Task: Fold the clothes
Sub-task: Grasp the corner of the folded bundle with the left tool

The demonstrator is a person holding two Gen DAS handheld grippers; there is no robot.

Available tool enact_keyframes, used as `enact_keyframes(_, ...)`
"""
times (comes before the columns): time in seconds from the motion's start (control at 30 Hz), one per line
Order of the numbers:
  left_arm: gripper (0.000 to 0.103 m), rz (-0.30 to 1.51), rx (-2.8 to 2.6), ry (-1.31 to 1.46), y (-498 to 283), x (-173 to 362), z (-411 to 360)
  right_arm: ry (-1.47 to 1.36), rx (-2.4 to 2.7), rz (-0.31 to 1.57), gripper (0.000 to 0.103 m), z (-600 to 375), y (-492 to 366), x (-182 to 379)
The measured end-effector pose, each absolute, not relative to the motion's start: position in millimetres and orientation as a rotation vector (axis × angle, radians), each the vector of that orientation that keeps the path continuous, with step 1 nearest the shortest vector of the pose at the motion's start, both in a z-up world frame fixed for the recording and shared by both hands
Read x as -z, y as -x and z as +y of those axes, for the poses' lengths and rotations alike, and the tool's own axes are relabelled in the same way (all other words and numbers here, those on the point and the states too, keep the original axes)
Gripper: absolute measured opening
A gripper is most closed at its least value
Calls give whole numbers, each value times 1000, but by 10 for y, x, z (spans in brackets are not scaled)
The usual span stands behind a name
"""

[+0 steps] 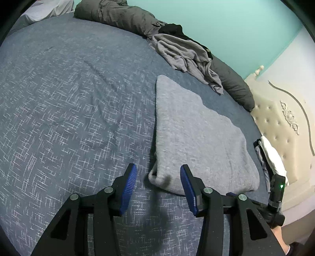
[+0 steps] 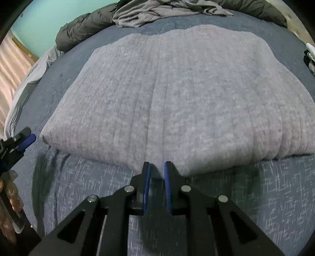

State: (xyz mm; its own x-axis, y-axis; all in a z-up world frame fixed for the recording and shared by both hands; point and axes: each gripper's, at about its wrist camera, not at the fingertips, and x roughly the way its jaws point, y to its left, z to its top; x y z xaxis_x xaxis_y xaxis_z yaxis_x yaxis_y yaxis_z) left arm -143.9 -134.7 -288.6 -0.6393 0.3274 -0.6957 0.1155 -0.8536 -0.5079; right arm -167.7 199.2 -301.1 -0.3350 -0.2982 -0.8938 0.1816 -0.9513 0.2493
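A folded grey knit garment (image 1: 198, 134) (image 2: 177, 94) lies flat on the blue patterned bedspread (image 1: 69, 110) (image 2: 265, 193). My left gripper (image 1: 158, 172) is open, its blue pads (image 1: 131, 177) on either side of the garment's near left corner without touching it. My right gripper (image 2: 157, 167) is nearly closed, and the middle of the garment's near edge sits pinched between its tips. The left gripper (image 2: 21, 140) also shows at the left edge of the right wrist view, level with the garment's left corner. The right gripper's body (image 1: 275, 191) appears at the right of the left wrist view.
A heap of unfolded grey clothes (image 1: 185, 55) (image 2: 157, 11) and a dark duvet (image 1: 118, 15) (image 2: 78, 29) lie along the far side of the bed. A cream tufted headboard (image 1: 279, 122) stands to the right, with a small stack of white and dark clothes (image 1: 270, 155) before it.
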Motion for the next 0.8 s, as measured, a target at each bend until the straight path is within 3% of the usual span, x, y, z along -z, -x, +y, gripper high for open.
enact_keyframes(0.3,68,-908,-2521,1330,1392,3046,-1341,-1429,2429,-507,16,2733,1330,2790)
enact_keyframes(0.4,68,-968,-2461,1345,1387,3126,-1300,-1381,2479,-555,17,2954,1274,2775)
enact_keyframes(0.53,68,-1036,-2421,1349,1428,3218,-1243,-1316,2519,-607,31,3215,1298,2794)
enact_keyframes(0.8,68,-1144,-2433,1362,1517,3375,-1237,-1264,2570,-701,31,3606,1290,2887)
